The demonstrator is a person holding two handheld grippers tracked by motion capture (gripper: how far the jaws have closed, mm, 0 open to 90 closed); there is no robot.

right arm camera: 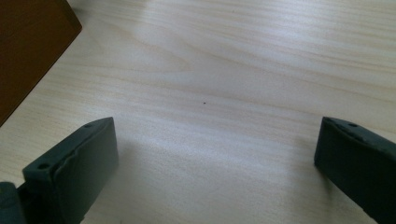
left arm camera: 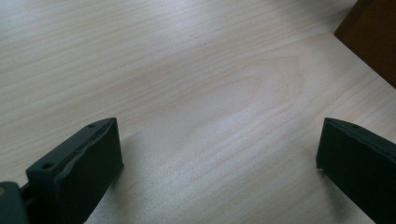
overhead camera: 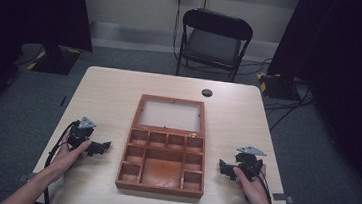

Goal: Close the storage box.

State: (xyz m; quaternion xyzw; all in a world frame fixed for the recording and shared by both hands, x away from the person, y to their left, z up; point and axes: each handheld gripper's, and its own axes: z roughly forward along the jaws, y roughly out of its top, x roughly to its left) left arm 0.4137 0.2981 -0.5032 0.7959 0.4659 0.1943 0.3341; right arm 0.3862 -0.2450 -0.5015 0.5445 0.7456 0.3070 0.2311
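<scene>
Pale wood table [overhead camera: 109, 95] in a dim room; 2 wide-open, empty grippers, left gripper [overhead camera: 101, 148] and right gripper [overhead camera: 224, 167], flank an open wooden box [overhead camera: 159, 188].

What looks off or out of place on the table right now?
Nothing stands out. The wooden box sits square on the table, lid laid flat open, compartments empty. Both grippers rest open beside it.
</scene>
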